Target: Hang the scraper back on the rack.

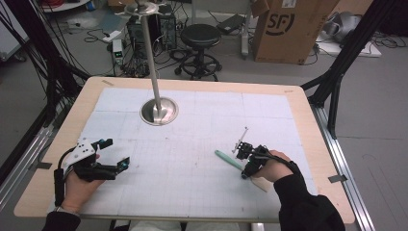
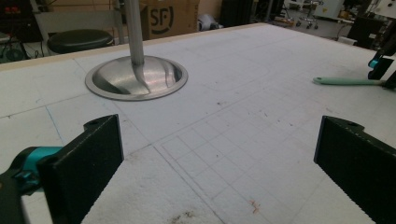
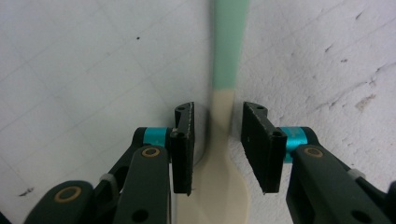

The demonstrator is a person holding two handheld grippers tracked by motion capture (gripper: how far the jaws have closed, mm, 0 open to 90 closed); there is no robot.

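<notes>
Right gripper (image 3: 217, 149) straddling the spatula (image 3: 227, 70), grasp not yet made.

We judge this an early stage: the spatula lies flat near the tabletop's right edge, its jaws part-open either side, gripping nothing; our left gripper (image 2: 217, 163), wide open and empty, rests near the left edge.

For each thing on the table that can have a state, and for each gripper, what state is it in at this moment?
Spoon: lying flat on the white mat, cream end between the right gripper's jaws, green handle pointing away.
Right gripper: open, jaws either side of the spoon, with gaps visible.
Left gripper: open wide, holding nothing.
Metal stand: upright, pole rising from its round base.
</notes>
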